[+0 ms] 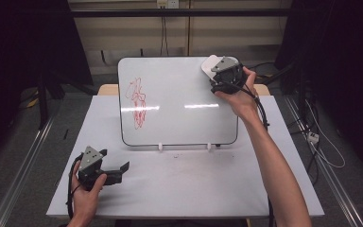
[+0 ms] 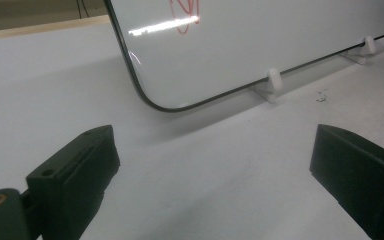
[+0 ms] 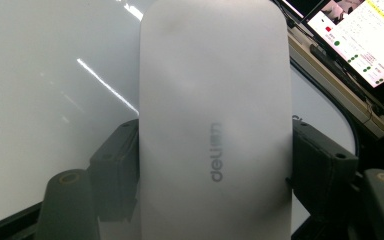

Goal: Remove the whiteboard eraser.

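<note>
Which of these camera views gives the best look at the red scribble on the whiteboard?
The high view: the whole red scribble shows on the left part of the whiteboard. The left gripper view catches just its lower end at the top edge. The right gripper view looks at the white eraser and bare board instead.

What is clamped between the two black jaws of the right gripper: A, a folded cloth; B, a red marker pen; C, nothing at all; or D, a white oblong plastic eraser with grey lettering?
D: in the right gripper view the right gripper has its jaws pressed against both sides of the white oblong plastic eraser, held at the top right corner of the whiteboard.
</note>
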Available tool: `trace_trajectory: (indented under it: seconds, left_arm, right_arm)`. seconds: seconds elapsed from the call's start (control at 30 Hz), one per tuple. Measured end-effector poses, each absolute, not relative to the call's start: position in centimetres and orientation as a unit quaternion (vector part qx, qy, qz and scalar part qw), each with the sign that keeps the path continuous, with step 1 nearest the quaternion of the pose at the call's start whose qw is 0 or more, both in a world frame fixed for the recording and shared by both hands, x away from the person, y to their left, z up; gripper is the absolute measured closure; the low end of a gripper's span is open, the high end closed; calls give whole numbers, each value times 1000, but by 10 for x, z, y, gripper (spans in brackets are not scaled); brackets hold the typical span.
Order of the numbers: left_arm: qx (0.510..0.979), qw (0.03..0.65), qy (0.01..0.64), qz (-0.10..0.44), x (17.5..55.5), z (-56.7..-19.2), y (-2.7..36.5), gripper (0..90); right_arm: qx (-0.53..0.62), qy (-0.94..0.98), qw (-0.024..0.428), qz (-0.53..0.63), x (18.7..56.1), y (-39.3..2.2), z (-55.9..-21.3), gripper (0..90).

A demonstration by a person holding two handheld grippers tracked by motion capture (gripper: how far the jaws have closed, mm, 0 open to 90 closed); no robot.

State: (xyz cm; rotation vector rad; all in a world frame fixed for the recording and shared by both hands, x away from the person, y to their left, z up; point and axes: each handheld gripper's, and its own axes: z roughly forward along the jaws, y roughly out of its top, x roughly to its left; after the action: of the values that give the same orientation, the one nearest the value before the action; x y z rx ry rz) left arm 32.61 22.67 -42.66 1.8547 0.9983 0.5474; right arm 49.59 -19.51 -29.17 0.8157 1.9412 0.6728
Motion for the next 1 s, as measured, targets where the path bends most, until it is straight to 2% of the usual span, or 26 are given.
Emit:
trace_trajectory:
  seconds: [0.37,0.9,1.0]
  left_arm:
    - [756,464,405,223,326,-427,226,48]
    - [756,461,407,225,326,-427,227,48]
    - [755,461,407,227,326,-427,227,48]
  right_arm:
    - [334,785,444,274,494,-195,-290,313]
    - [352,780,405,322,490,-205,-285,315]
    - [350,774,413,328,485,-204,-282,314]
